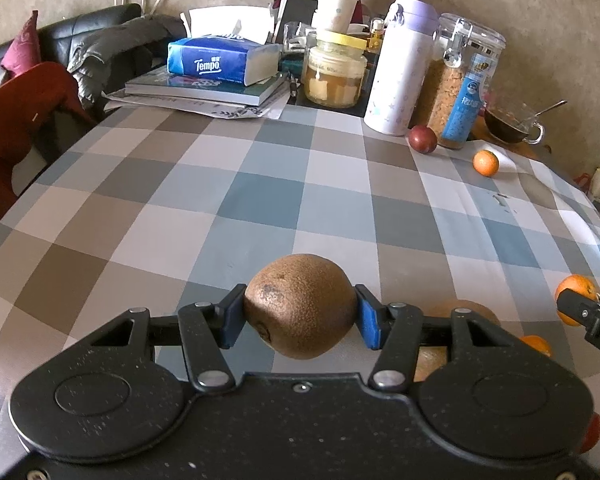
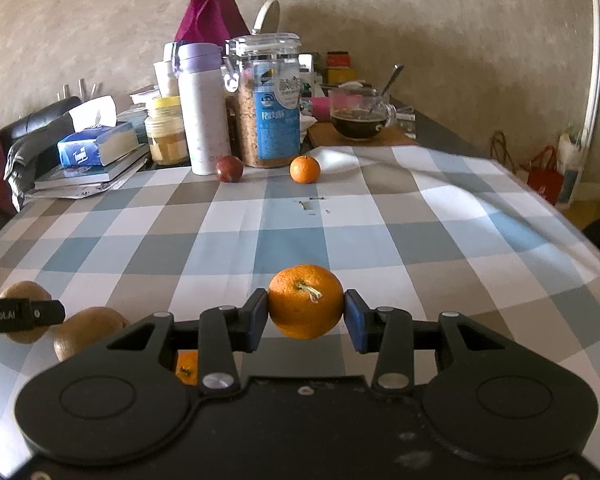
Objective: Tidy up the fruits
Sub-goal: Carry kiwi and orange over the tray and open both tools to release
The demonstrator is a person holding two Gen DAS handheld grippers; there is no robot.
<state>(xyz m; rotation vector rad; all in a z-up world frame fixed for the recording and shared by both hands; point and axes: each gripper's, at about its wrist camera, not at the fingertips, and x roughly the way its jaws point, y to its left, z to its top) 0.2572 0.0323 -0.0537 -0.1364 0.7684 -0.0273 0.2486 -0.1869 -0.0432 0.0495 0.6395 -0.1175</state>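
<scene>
Two fruits are gripped: left gripper (image 1: 300, 312) clamps a kiwi (image 1: 300, 306), right gripper (image 2: 306, 312) pinches an orange (image 2: 305, 307). Next, likely setting each beside its kind.

At the far end of your checked table (image 1: 260, 184) you have a blue tissue pack (image 1: 220, 60) lying on stacked books (image 1: 204, 90), a yellow-lidded jar (image 1: 336, 74), a white flask (image 1: 400, 72) with a lilac lid, a clip-top cereal jar (image 1: 456, 80) and a glass cup (image 1: 508, 120) holding a spoon.
</scene>
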